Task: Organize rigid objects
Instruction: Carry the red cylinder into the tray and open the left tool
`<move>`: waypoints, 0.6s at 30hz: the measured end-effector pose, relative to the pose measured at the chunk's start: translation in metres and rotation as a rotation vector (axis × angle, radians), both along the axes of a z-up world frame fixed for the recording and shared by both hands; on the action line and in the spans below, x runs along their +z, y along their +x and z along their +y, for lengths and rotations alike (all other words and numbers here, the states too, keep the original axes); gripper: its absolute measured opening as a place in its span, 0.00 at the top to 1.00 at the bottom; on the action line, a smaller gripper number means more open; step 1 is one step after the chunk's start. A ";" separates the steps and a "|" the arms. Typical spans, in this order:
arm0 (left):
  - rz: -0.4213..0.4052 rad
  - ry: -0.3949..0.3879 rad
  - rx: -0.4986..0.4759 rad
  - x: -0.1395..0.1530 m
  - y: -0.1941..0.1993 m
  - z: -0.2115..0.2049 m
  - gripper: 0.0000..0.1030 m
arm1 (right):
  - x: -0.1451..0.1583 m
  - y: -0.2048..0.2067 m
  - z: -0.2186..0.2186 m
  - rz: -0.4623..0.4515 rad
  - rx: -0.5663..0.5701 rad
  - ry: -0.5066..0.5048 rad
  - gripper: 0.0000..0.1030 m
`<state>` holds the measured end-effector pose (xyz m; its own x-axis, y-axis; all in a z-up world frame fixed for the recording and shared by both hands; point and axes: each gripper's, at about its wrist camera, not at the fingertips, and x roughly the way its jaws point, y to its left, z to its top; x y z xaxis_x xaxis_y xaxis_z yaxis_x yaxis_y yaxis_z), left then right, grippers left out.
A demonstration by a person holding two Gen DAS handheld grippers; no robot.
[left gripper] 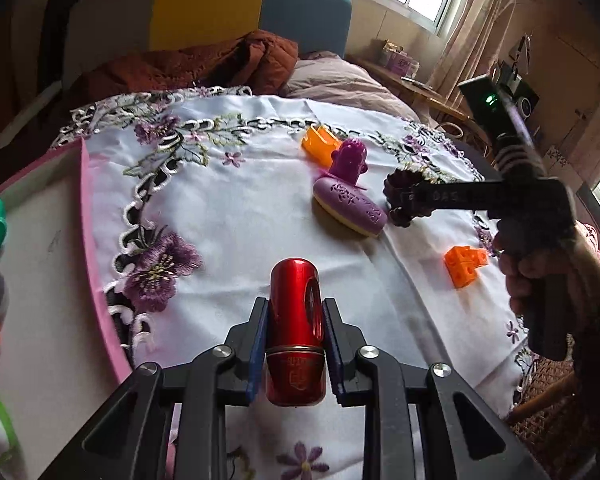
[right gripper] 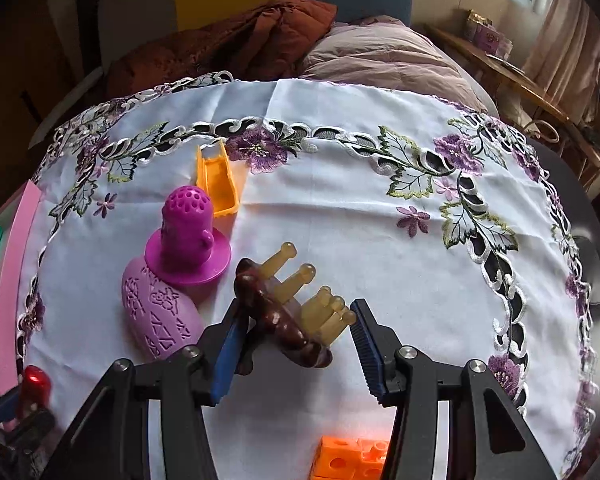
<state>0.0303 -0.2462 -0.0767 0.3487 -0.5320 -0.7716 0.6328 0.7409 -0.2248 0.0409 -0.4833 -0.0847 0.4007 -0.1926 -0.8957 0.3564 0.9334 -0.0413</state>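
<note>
The left claw (left gripper: 294,344) is gripping a red cylinder (left gripper: 296,320) between its pads, holding it over the bench's embroidered cloth (left gripper: 240,208), with the pink-rimmed tray (left gripper: 96,240) off to its left. The right claw (right gripper: 296,332) is standing wide around a brown scalp massager (right gripper: 288,312), its left pad touching it, not yet closed. Judging by this, carrying the cylinder leftward to the tray comes next.
</note>
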 end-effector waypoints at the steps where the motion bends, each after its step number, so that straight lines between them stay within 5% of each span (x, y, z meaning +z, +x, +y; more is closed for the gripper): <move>1: -0.010 -0.003 0.004 0.004 -0.002 0.004 0.75 | 0.000 0.000 0.001 0.000 0.003 -0.006 0.49; 18: -0.104 -0.031 0.139 0.053 0.002 0.064 0.75 | 0.000 0.000 0.004 -0.002 0.016 -0.036 0.49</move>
<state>0.0327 -0.1822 -0.0240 0.4979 -0.4956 -0.7117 0.5454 0.8170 -0.1873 0.0411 -0.4788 -0.0847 0.4056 -0.2182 -0.8877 0.3417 0.9369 -0.0741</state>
